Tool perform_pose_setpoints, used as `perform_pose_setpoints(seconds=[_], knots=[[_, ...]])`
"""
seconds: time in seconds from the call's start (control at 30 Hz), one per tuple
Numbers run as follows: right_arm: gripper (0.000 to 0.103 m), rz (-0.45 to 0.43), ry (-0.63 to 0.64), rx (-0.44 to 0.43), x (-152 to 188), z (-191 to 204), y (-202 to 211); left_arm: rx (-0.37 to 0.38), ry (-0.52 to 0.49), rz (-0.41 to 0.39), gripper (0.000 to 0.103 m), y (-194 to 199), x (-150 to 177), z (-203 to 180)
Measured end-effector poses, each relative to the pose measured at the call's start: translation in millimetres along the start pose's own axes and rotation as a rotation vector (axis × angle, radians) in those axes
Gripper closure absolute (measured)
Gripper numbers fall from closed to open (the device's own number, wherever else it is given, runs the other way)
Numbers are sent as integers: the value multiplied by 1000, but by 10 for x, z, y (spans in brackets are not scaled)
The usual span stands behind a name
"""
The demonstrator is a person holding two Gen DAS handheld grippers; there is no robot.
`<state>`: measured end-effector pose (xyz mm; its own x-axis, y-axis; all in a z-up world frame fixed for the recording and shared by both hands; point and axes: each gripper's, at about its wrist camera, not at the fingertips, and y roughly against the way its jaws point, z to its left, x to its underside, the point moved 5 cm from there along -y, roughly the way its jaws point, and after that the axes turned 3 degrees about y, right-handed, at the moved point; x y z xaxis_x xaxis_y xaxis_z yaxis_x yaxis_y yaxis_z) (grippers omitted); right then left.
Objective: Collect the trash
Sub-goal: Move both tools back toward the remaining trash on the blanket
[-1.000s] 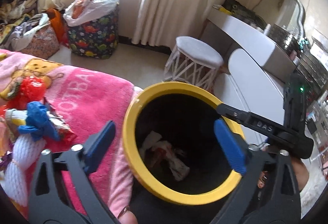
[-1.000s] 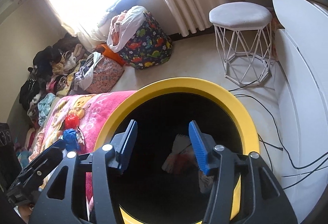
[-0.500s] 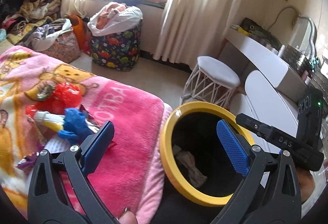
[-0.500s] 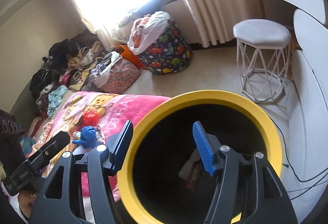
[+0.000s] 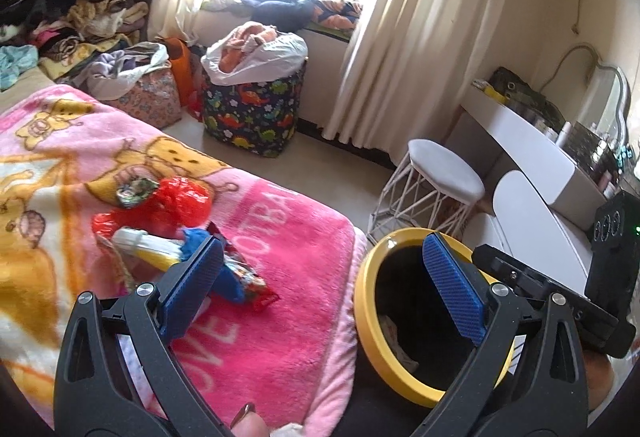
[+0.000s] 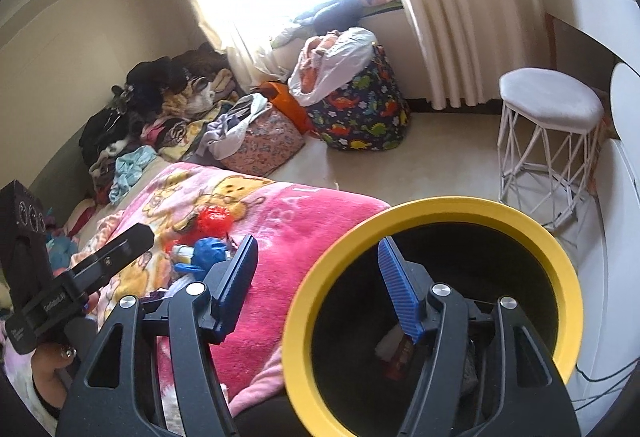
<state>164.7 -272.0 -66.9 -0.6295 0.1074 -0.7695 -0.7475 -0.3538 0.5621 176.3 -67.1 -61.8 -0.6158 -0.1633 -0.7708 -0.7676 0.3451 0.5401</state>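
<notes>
Heaped on a pink fleece cartoon blanket (image 5: 280, 261): crumpled red, blue and foil wrappers (image 5: 176, 213), left of a round yellow-rimmed black bin (image 6: 520, 221). Near it, left gripper (image 5: 320, 289) spread wide, empty; right gripper (image 6: 320, 277) opening, nothing between jaws.

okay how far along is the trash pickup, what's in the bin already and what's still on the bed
Done: a few crumpled wrappers already lie inside the yellow-rimmed bin.
In hand: nothing. The left gripper is open and empty; the right gripper has opening jaws with nothing between them.
Left: a pile on the pink blanket, including a red plastic bag, a blue scrap and a snack wrapper.
</notes>
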Motion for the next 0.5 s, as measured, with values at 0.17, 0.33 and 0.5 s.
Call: perform_pose_setpoints(seconds=[0.17, 0.33, 0.5], knots=[[39, 4, 40, -22, -22, 178, -54, -23, 26, -23, 11, 78, -53, 168], [39, 15, 79, -49, -20, 350, -109, -47, 54, -40, 11, 150, -93, 339], [39, 30, 118, -79, -2, 544, -182, -74, 81, -55, 11, 234, -117, 521]])
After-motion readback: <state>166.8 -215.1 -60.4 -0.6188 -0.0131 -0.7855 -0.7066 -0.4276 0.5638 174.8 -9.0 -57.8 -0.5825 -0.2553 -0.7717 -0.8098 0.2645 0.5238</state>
